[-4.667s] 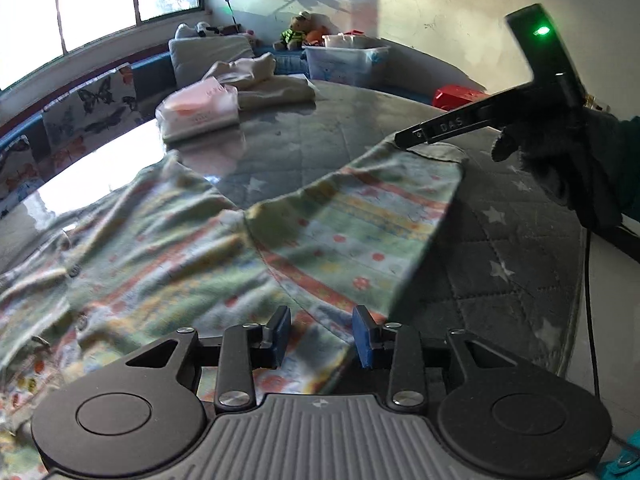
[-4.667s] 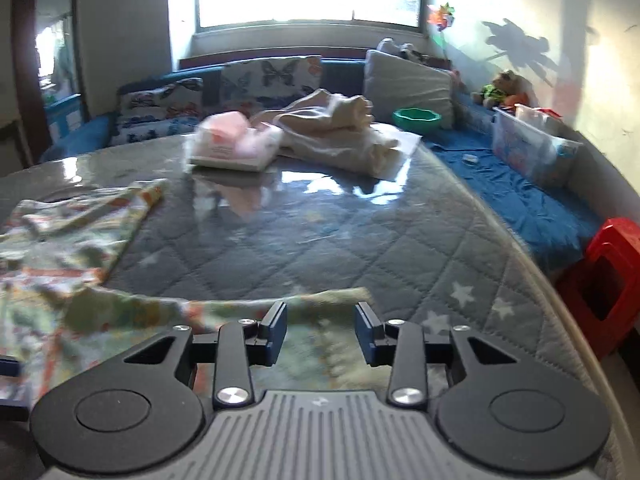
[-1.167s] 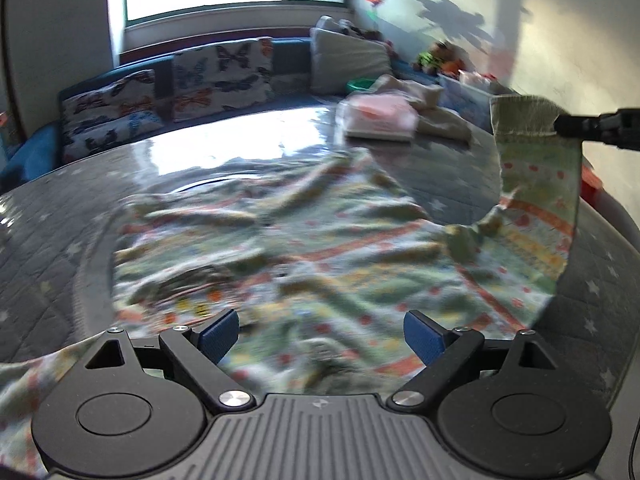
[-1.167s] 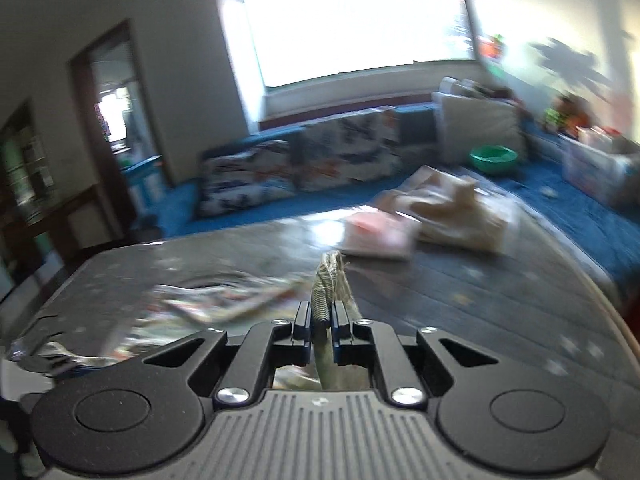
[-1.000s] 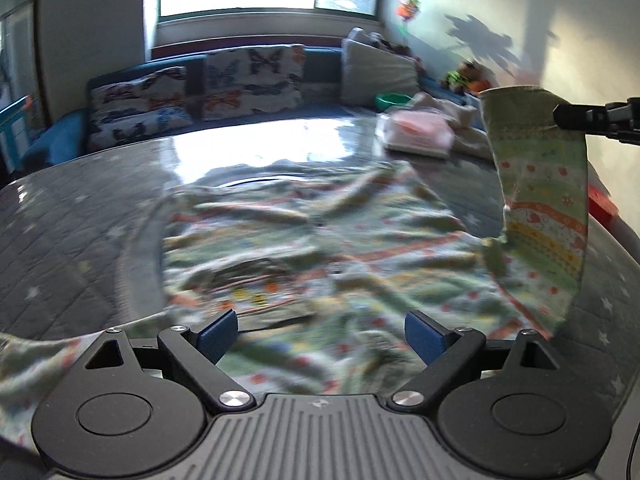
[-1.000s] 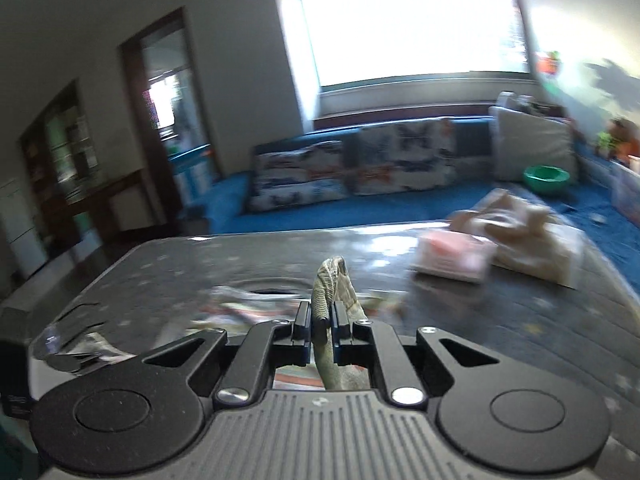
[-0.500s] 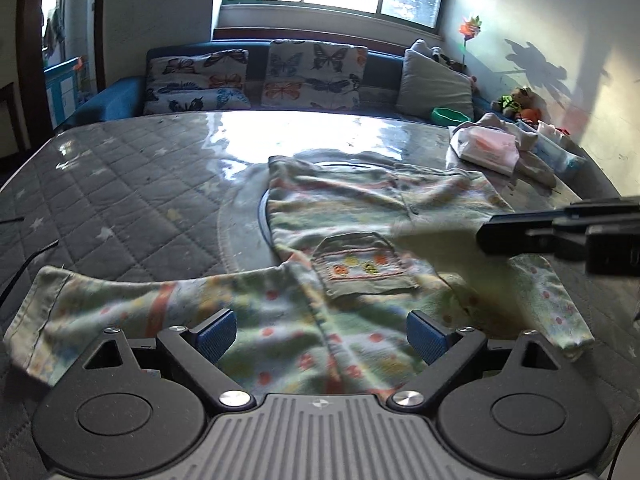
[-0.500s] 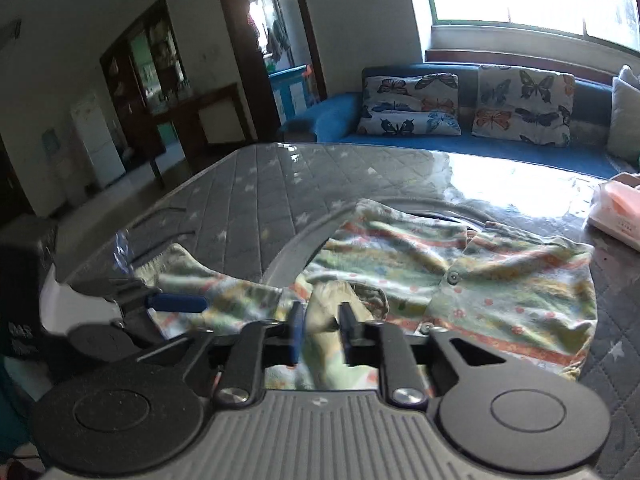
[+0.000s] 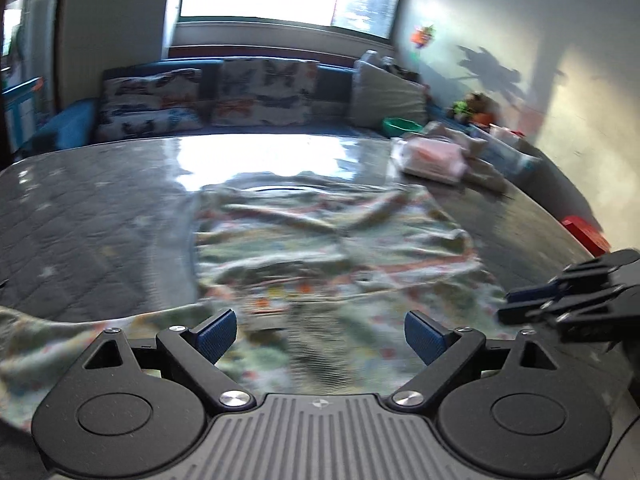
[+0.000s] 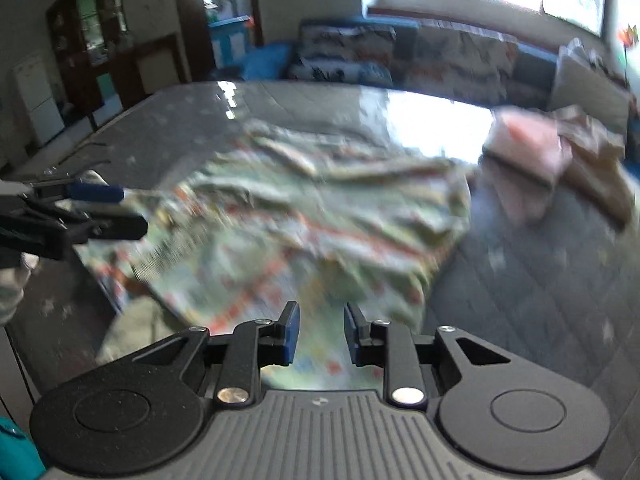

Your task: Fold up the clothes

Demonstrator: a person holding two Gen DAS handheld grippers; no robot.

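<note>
The right tool (image 10: 318, 334) hangs low over the near edge of the patterned shirt (image 10: 304, 220), its jaws a little apart with nothing pinched between them; cloth only shows beyond the gap. The left tool (image 9: 320, 334) stands with its jaws wide apart and empty above the shirt's near hem. In each view the other tool pokes in from the side, also free of cloth. The shirt lies spread and rumpled on the grey quilted table (image 9: 100, 216), one sleeve trailing off toward the near left corner in the left wrist view. Folded clothes (image 9: 434, 158) sit well apart at the far right edge.

My reading is that one flap has just been laid over and let go, so the fold is partly done. The next move likely calls for a fresh pinch on the trailing sleeve or a side hem, taken on a single layer, then carried across the body; both views are blurred, so exact edges are hard to pick
</note>
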